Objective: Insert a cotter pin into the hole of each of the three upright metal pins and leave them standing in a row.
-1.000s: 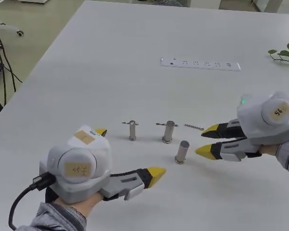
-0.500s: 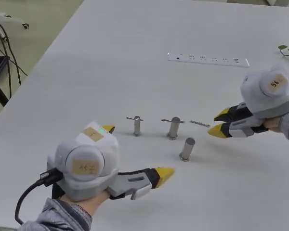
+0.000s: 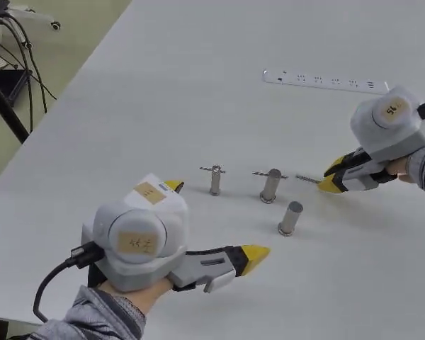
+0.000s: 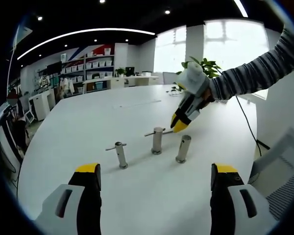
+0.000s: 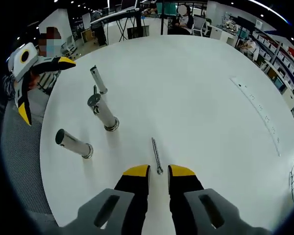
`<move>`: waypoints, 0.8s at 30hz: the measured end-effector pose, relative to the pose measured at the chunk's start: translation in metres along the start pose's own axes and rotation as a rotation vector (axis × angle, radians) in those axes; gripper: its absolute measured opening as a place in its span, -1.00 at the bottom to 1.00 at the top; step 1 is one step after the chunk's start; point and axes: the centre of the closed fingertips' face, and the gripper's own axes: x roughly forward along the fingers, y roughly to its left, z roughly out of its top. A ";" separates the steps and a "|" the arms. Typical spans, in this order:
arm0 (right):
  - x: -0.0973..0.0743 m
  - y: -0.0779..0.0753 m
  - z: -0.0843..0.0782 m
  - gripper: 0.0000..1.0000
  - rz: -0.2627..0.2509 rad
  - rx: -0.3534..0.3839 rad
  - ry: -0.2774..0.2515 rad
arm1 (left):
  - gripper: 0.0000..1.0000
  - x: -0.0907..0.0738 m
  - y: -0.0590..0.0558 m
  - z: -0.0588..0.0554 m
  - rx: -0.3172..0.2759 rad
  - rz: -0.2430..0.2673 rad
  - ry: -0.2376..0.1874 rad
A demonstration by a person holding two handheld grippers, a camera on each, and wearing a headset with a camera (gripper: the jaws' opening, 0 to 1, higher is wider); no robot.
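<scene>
Right gripper (image 5: 158,172) flanks thin cotter pin (image 5: 155,149); 3 shiny metal cylinders (image 5: 103,113).

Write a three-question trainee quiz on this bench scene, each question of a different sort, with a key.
1. True or false: each of the three metal pins holds a cotter pin.
2. The loose cotter pin lies: A, shut in the left gripper; B, on the table at the right gripper tips; C, through the front metal pin.
3. Fill in: the left gripper's jaws stand ___.
Key: 1 false; 2 B; 3 open.
</scene>
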 end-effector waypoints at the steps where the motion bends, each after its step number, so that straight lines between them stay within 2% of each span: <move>1: 0.001 -0.001 0.000 -0.81 0.001 0.001 0.001 | 0.84 0.000 0.000 0.000 0.001 0.000 0.001; 6: 0.005 0.000 -0.002 -0.89 0.011 -0.022 0.029 | 0.83 -0.001 0.003 0.002 -0.022 0.005 -0.010; 11: 0.005 -0.002 -0.002 -0.98 0.005 -0.049 0.053 | 0.82 0.000 0.001 0.001 -0.021 0.000 -0.007; 18: 0.006 -0.001 -0.003 -1.00 0.002 -0.160 0.102 | 0.79 0.000 -0.002 0.000 -0.015 -0.011 -0.001; 24: 0.004 -0.002 -0.002 -1.00 -0.012 -0.172 0.096 | 0.72 -0.001 -0.004 -0.002 -0.010 -0.021 0.006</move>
